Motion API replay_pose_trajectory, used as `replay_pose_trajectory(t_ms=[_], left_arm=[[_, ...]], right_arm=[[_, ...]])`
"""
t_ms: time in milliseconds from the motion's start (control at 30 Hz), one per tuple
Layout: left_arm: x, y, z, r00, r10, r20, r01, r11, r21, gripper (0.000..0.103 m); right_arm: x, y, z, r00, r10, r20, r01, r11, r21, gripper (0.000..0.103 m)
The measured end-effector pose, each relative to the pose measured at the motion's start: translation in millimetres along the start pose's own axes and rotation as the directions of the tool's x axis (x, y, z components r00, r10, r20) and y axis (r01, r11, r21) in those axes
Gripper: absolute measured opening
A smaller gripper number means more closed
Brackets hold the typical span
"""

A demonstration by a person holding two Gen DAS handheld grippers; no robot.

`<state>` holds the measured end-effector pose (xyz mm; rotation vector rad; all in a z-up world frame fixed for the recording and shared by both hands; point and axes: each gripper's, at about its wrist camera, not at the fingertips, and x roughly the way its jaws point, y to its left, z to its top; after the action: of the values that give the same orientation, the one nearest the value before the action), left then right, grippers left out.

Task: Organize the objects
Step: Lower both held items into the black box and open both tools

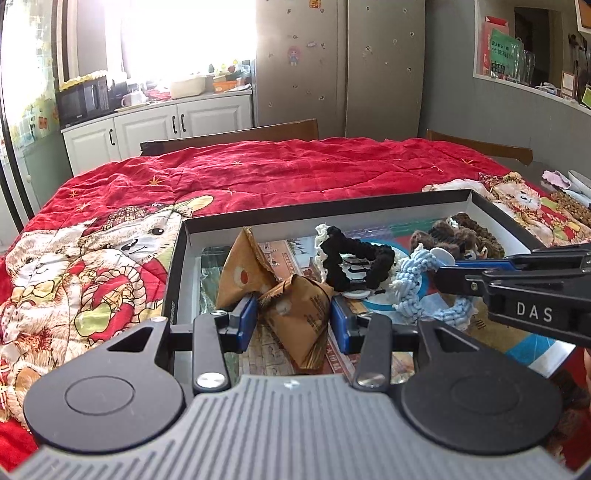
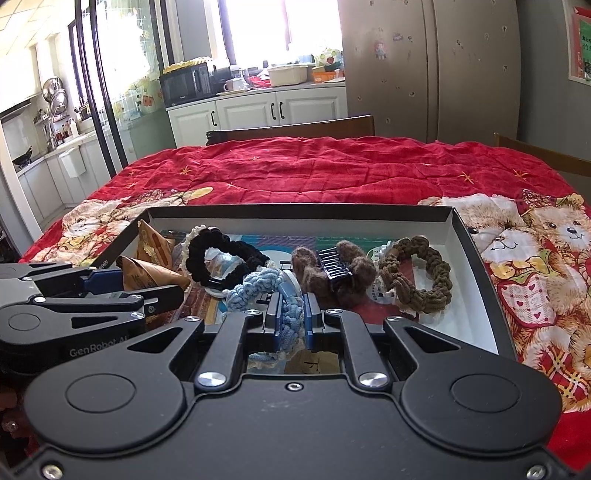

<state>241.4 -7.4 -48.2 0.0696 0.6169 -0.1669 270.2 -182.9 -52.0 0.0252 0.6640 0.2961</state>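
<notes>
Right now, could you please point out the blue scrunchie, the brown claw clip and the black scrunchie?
blue scrunchie (image 2: 258, 286): right wrist view, upper loop.
brown claw clip (image 2: 334, 267): right wrist view, dark teeth.
black scrunchie (image 2: 197, 254): right wrist view, left side.

Blown-out daylight from the window, sharp foreground, fisheye-curved edges.

Red quilt w/ bear print; scrunchies: lt blue, black, brown

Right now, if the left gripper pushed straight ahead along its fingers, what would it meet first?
The left gripper already has a brown snack packet between its fingers. Straight on, it would likely next meet the black scrunchie inside the box, though depth is unclear.
</notes>
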Motion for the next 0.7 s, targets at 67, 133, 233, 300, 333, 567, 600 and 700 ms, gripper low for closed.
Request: replay_pose_trajectory(t_ms=[67,133,233,300,333,567,600,700], left_arm=[[0.3,0.0,0.0,1.000,0.001,-0.001,-0.001,1.000,0.001,0.047],[0.5,-0.1,0.1,1.000,0.003,-0.005,-0.003,1.000,0.002,0.047],[1.5,-0.1,0.1,1.000,0.002,-0.010,-0.002,1.000,0.005,0.047],[2.1,-0.6,0.1,1.000,0.003,-0.014,-0.003,1.000,0.010,0.048],[2.2,-1.0,0.0,1.000,0.004,-0.015,-0.004,1.000,0.013,0.048],[2.6,-2.9,-1.1,1.000,0.015,-0.025,-0.014,1.000,0.027,0.049],[2.9,-3.3,-0.9,1.000,0.017,-0.025,-0.016,0.999,0.031,0.049],[2.8,-3.7,-1.4,0.999,0.019,-0.026,-0.018,0.999,0.037,0.050]], right_arm=[[0.5,-0.6,-0.4,1.000,-0.002,-0.003,0.002,1.000,0.001,0.012],[0.3,-0.7,-0.6,1.000,-0.003,-0.007,0.003,1.000,0.001,0.012],[0.3,-0.1,-1.1,1.000,-0.006,-0.011,0.006,1.000,-0.003,0.012],[1.1,0.6,-1.4,1.000,-0.009,-0.014,0.009,1.000,-0.007,0.012],[1.6,0.8,-1.5,1.000,-0.010,-0.016,0.010,1.000,-0.010,0.012],[3.4,0.2,-1.7,1.000,-0.011,-0.025,0.011,1.000,-0.011,0.012],[3.4,0.3,-1.8,1.000,-0.011,-0.026,0.011,1.000,-0.011,0.012],[4.2,1.2,-2.1,1.000,-0.010,-0.030,0.010,1.000,-0.016,0.012]])
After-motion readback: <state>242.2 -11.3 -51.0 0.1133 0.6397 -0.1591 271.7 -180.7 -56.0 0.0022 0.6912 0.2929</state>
